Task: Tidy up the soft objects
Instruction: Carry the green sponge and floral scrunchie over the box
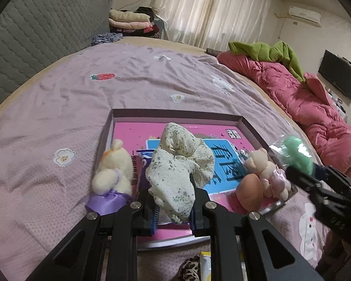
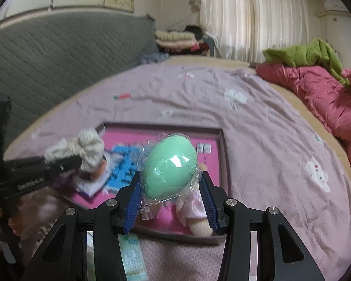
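Lilac bedspread (image 1: pixel 133 86) fills the room, shallow pink box (image 1: pixel 175 114) lying on it; left gripper (image 1: pixel 174 207) clamps the floral scrunchie (image 1: pixel 177 164) above the box, right gripper (image 2: pixel 169 200) pinches the wrapped green sponge (image 2: pixel 169 166) over the pink-dressed teddy (image 2: pixel 194 210) inside

Floral scrunchie (image 1: pixel 177 161): soft matt cotton cloth, crinkled.
Green sponge (image 2: pixel 169 167): smooth, in glossy clear plastic wrap.
Cream plush (image 1: pixel 114 171): fuzzy pile, shiny purple satin ribbon.
Bedsheet (image 1: pixel 128 82): matt, textured cloth.
Box (image 1: pixel 175 117): glossy pink printed card.
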`<state>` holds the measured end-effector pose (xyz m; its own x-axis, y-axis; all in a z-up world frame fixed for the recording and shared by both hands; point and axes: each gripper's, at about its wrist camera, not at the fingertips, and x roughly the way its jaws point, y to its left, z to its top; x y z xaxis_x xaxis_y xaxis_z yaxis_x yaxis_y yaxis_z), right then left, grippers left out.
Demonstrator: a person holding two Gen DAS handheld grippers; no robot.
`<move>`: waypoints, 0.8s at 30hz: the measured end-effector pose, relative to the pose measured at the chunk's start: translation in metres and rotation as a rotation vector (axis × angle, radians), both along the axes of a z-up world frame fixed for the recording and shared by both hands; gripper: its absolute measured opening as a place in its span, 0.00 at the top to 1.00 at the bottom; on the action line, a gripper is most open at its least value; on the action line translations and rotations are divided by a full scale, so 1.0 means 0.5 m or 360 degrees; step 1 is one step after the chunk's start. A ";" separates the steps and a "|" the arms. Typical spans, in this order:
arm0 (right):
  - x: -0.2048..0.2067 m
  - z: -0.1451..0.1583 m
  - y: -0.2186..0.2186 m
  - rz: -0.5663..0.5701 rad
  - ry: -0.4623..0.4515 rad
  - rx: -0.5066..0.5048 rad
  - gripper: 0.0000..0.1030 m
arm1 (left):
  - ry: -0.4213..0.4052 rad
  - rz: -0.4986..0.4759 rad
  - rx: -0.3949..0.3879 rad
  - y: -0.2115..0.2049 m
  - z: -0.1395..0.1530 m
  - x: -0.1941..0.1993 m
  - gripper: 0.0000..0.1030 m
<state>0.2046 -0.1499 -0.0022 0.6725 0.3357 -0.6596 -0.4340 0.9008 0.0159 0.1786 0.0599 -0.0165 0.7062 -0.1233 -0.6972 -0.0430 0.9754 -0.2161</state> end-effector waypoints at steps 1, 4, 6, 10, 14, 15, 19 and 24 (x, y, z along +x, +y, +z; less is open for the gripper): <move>0.002 -0.007 0.002 0.0001 0.0024 -0.0015 0.52 | 0.0002 -0.0014 0.0002 -0.004 -0.001 0.000 0.81; 0.005 -0.021 0.005 0.0004 0.0065 -0.0040 0.52 | 0.0009 -0.0048 0.0017 -0.015 -0.003 -0.001 0.81; 0.006 -0.028 0.008 0.0009 0.0079 -0.0051 0.52 | 0.0010 -0.0074 0.0014 -0.021 -0.004 -0.002 0.81; 0.004 -0.039 0.014 0.0011 0.0088 -0.0107 0.52 | 0.0016 -0.0111 0.0023 -0.032 -0.006 -0.004 0.81; 0.006 -0.052 0.018 0.0007 0.0109 -0.0166 0.52 | 0.0020 -0.0143 0.0033 -0.043 -0.009 -0.006 0.81; 0.006 -0.054 0.019 0.0005 0.0113 -0.0178 0.52 | 0.0021 -0.0161 0.0029 -0.047 -0.009 -0.006 0.81; 0.008 -0.060 0.016 -0.0004 0.0131 -0.0183 0.52 | 0.0037 -0.0210 0.0021 -0.059 -0.014 -0.006 0.81; 0.009 -0.062 0.017 -0.0005 0.0140 -0.0189 0.51 | 0.0064 -0.0246 0.0046 -0.072 -0.023 -0.005 0.81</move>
<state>0.2089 -0.1416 -0.0331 0.6111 0.2497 -0.7511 -0.4326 0.9001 -0.0528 0.1760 0.0241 -0.0282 0.6517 -0.2076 -0.7295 0.0998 0.9769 -0.1888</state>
